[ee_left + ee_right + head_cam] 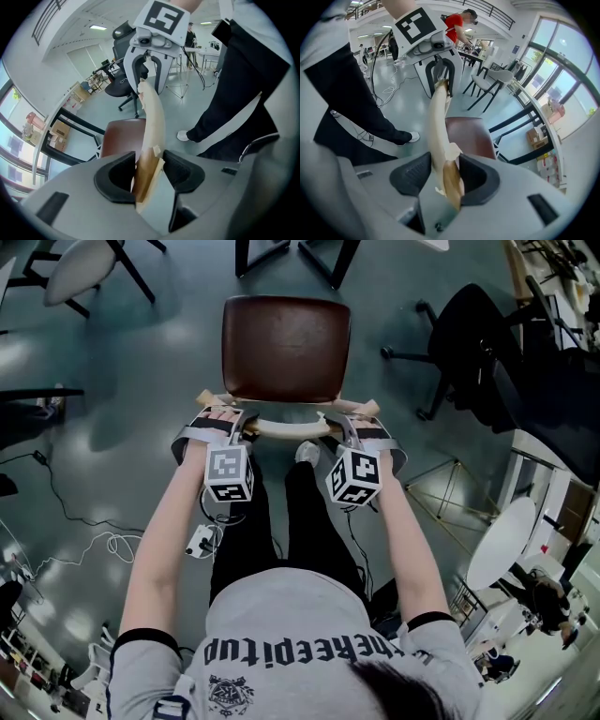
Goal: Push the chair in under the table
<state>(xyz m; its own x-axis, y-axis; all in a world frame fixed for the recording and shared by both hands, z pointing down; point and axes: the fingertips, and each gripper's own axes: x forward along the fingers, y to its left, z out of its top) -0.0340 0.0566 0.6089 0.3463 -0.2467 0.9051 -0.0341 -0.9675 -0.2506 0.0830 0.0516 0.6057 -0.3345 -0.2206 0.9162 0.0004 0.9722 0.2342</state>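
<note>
A chair with a brown seat [286,348] and a pale curved wooden backrest rail [286,427] stands on the floor in front of me. My left gripper [222,418] is shut on the rail's left end, and my right gripper [354,426] is shut on its right end. In the left gripper view the rail [152,117] runs up from between the pads of the left gripper [149,171], with the seat [119,136] beside it. In the right gripper view the right gripper [445,173] has the rail [438,122] between its pads. Black table legs [291,254] stand beyond the seat.
A black office chair [469,334] stands at the right and a white round table [506,540] lower right. Cables [103,545] lie on the floor at the left. A white chair [80,263] is at top left. My own legs stand just behind the backrest.
</note>
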